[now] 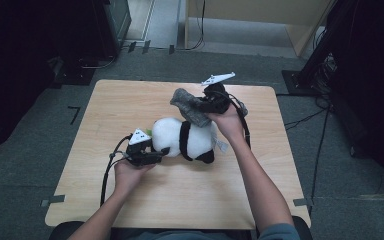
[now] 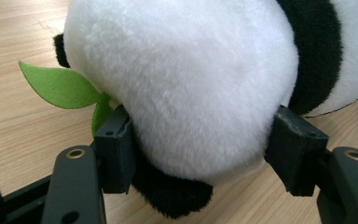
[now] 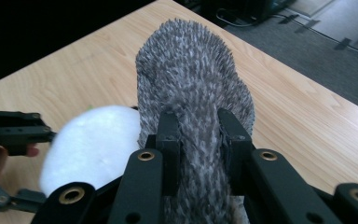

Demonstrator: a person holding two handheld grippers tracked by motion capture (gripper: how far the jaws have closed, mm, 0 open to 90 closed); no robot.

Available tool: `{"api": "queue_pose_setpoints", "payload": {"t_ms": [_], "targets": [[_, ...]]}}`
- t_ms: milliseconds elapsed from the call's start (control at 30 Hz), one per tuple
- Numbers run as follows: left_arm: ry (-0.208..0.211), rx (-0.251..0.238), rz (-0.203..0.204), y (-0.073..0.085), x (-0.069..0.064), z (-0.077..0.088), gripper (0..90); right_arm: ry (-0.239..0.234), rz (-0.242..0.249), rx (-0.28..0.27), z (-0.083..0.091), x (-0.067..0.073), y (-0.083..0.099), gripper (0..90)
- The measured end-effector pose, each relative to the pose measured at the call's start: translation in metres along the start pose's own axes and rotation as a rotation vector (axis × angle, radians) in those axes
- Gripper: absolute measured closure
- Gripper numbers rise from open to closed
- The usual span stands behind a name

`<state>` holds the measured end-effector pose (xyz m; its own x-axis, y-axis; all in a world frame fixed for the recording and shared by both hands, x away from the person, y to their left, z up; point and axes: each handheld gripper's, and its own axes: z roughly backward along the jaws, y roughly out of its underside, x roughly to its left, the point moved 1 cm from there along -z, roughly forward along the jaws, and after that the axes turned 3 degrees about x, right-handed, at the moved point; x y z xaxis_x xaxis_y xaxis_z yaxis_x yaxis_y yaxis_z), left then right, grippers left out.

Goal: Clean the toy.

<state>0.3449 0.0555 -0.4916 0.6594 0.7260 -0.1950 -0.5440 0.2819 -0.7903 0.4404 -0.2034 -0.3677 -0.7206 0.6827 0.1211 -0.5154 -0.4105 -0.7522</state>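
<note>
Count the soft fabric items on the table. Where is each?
2. A black-and-white plush panda lies mid-table, clamped by the left gripper; a grey fuzzy cloth hangs in the right gripper above it.

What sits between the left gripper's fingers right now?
The white head of the plush panda sits between the left gripper fingers, both pressing into its fur, as the left gripper view shows.

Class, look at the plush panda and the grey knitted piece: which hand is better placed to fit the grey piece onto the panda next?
Probably the right. The right gripper already pinches the grey knitted piece just above the plush panda, while the left gripper is occupied clamping the panda's head against the table.
</note>
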Motion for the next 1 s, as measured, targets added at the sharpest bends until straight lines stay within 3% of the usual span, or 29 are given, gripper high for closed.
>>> {"api": "queue_pose_setpoints", "payload": {"t_ms": [400, 600, 767, 1000], "targets": [[-0.002, -0.001, 0.000, 0.000, 0.000, 0.000, 33.4, -0.080, 0.079, -0.022, -0.013, 0.048, -0.032, 74.7], [-0.002, -0.001, 0.000, 0.000, 0.000, 0.000, 33.4, -0.117, 0.095, -0.009, -0.031, 0.068, -0.037, 74.6], [-0.001, -0.001, 0.001, 0.000, 0.000, 0.000, 33.4, -0.127, 0.085, 0.043, -0.052, 0.072, -0.028, 74.6], [-0.001, 0.003, 0.001, 0.000, 0.000, 0.000, 33.4, -0.055, 0.099, 0.101, -0.062, 0.066, -0.011, 74.1]]}}
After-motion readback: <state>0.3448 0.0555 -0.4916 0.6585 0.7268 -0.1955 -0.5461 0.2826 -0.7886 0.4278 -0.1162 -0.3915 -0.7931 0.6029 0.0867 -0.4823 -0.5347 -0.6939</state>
